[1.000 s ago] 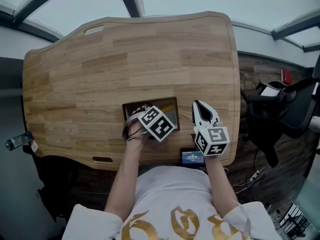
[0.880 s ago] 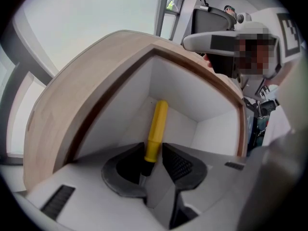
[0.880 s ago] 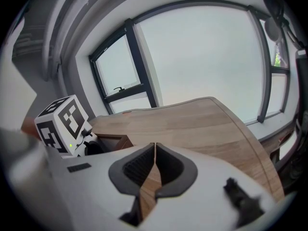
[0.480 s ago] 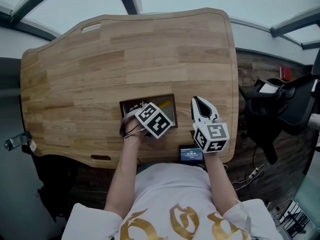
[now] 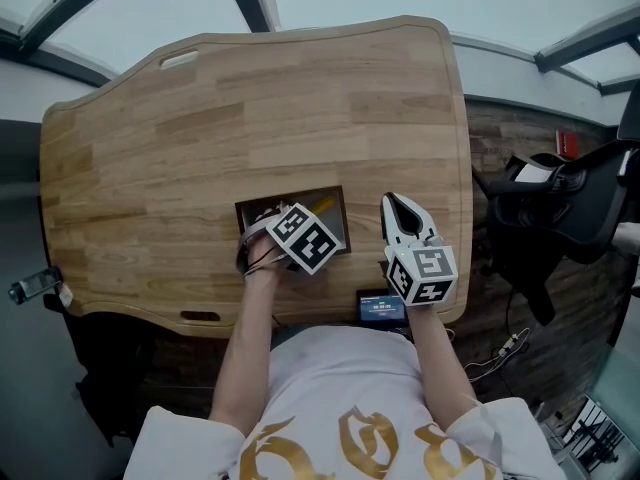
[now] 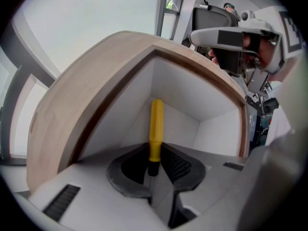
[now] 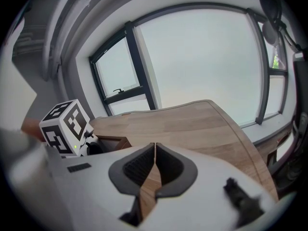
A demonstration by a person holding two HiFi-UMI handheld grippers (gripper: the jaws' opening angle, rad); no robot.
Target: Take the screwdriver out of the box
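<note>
A shallow wooden box (image 5: 333, 198) with white inner walls (image 6: 179, 99) sits sunk in the table (image 5: 250, 118) near its front edge. In it lies a screwdriver with a yellow handle (image 6: 156, 126); a sliver of yellow (image 5: 323, 208) shows in the head view. My left gripper (image 6: 153, 166) points straight down into the box under its marker cube (image 5: 303, 238). Its jaws have just been closing and now press on the handle's black lower end. To the right of the box, my right gripper (image 5: 398, 206) is shut with nothing in it (image 7: 154, 150).
A small device with a blue screen (image 5: 383, 310) lies at the table's front edge between my hands. A black office chair (image 5: 555, 203) stands off the table's right side. The table's right edge (image 5: 466, 168) runs close to my right gripper.
Both grippers keep their places at the box. Only the head camera's view has shifted slightly.
</note>
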